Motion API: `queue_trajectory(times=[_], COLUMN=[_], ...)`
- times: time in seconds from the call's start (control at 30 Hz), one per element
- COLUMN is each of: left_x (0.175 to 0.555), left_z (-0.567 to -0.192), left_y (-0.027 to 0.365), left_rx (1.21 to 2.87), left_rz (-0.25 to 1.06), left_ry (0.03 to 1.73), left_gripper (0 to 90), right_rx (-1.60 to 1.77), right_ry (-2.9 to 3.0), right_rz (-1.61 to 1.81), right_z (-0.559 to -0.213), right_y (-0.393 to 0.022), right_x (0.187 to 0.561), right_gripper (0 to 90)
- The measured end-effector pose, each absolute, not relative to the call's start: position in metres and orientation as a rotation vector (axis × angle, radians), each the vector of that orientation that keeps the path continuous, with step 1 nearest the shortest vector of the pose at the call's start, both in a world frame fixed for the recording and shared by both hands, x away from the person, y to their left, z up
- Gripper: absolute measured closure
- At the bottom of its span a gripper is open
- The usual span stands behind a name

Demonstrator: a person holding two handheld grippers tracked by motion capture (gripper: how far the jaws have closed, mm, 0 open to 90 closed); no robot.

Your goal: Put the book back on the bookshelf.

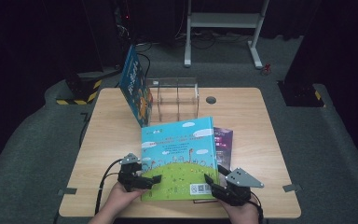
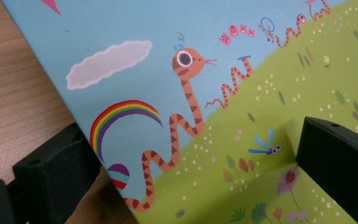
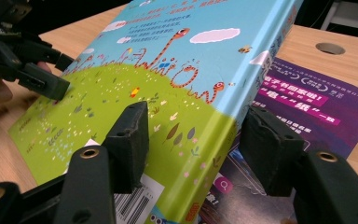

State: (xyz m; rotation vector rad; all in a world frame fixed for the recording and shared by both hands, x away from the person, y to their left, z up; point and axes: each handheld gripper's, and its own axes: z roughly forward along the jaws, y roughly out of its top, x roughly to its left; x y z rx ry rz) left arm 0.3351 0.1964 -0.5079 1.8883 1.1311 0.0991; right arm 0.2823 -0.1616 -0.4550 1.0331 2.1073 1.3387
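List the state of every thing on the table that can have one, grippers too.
Snake picture book: closed, back cover up, lying partly on the purple book.
Purple book: closed, flat under it.
Blue book: upright, leaning on the rack.
Clear acrylic rack: upright, empty.
Left gripper: open, astride the snake book's left edge.
Right gripper: open, fingers astride its spine corner.

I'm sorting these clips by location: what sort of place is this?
Probably a lab or studio set up for recording: a light wooden table on grey carpet, dark surroundings with cables, a white metal stand, and yellow-black hazard-striped bases.
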Motion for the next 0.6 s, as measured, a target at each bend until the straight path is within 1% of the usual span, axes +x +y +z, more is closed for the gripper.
queue_trajectory(times=[0.4, 0.6], left_x=[0.324, 0.318], left_z=[-0.496, -0.491], left_y=[0.188, 0.186], left_rx=[1.914, 1.895], left_rz=[0.268, 0.325], left_ry=[1.060, 1.033], left_gripper=[6.4, 12.8], right_rx=[1.066, 1.069], right_ry=[2.043, 2.008], right_rz=[1.389, 1.420], right_z=[-0.453, -0.451], right_y=[-0.170, -0.174], right_x=[0.282, 0.281], right_gripper=[50.5, 52.0])
